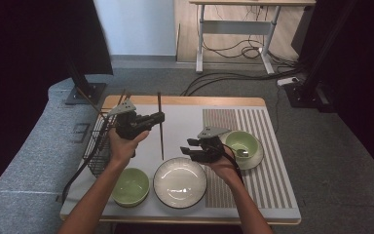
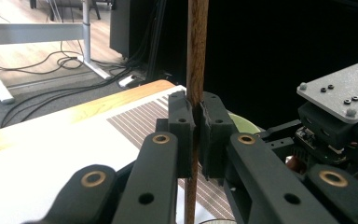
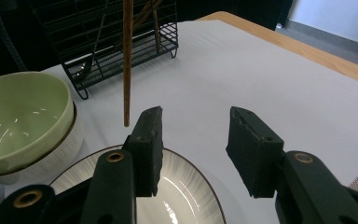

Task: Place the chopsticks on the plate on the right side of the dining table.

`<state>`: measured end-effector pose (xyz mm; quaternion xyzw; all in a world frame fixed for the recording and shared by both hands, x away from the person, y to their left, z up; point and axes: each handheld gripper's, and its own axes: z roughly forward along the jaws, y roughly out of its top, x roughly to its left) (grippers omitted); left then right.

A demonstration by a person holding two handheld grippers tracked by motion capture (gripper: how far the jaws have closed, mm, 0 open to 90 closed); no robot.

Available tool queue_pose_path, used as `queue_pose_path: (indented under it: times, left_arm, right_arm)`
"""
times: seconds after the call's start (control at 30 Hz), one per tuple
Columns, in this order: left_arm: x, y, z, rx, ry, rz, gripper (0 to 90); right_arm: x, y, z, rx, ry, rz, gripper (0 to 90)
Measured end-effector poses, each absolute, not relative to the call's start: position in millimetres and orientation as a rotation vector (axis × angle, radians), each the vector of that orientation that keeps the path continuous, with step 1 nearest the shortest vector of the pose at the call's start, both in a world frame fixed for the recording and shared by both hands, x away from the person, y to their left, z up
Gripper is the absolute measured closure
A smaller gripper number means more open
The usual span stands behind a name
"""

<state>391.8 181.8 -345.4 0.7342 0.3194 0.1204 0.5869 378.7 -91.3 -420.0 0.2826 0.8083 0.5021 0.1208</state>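
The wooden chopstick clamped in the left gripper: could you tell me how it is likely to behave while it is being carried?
The chopstick is thin, straight wood, so probably stiff and light. The left gripper pinches it at one narrow spot, so it may pivot or slip between the pads. Its smooth, slender shape suggests it could roll if laid on the table.
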Motion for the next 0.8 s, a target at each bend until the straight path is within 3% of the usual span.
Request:
queue_pose_path:
  times: [0.8]
  left_arm:
    - [389.9,160.9,-352.4,1.736,0.718,0.246,84.5]
  right_arm:
    - [380.3,-73.8,-408.4,0.772,2.378,1.497,58.7]
